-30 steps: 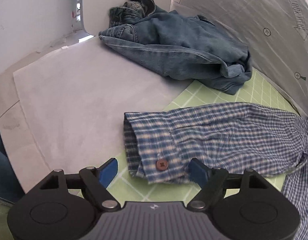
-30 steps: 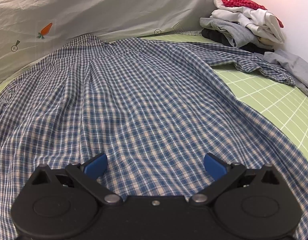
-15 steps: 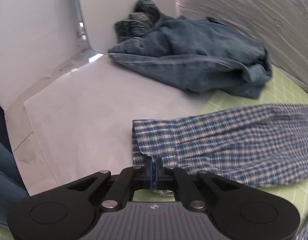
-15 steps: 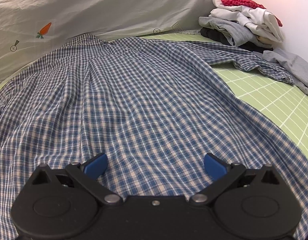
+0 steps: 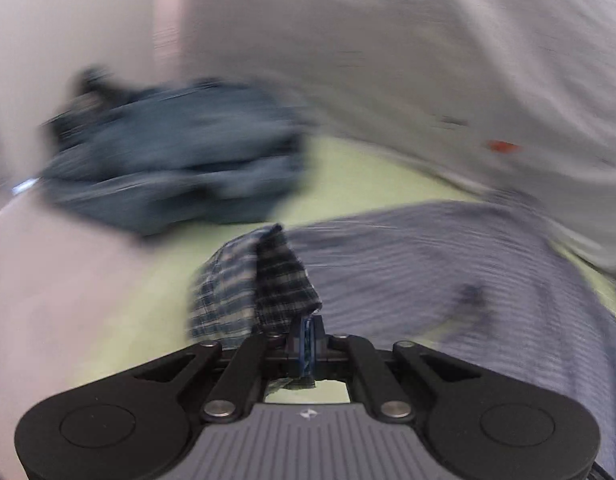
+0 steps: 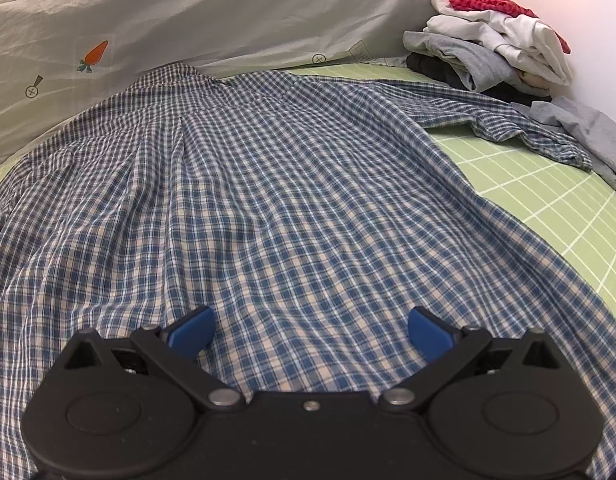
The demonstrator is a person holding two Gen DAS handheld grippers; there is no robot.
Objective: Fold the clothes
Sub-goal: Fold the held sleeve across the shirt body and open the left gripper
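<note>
A blue plaid shirt (image 6: 292,184) lies spread flat on the green grid mat (image 6: 547,192), collar toward the far sheet. My right gripper (image 6: 309,330) hovers open just above its lower part, with nothing between the blue pads. In the blurred left wrist view, my left gripper (image 5: 306,340) is shut on the cuff (image 5: 260,280) of the shirt's sleeve, which is lifted off the mat and bunched in front of the pads. The rest of the sleeve (image 5: 427,264) trails to the right. The other sleeve (image 6: 507,124) stretches toward the far right.
Crumpled denim jeans (image 5: 176,160) lie at the far left near a white wall. A pile of folded clothes (image 6: 491,52) and a grey garment (image 6: 587,136) sit at the far right corner. A carrot-print sheet (image 6: 188,20) rises behind the shirt.
My left gripper shut on the sleeve cuff, then lifted it and swung right toward the shirt body. The right gripper stayed open and nearly still.
</note>
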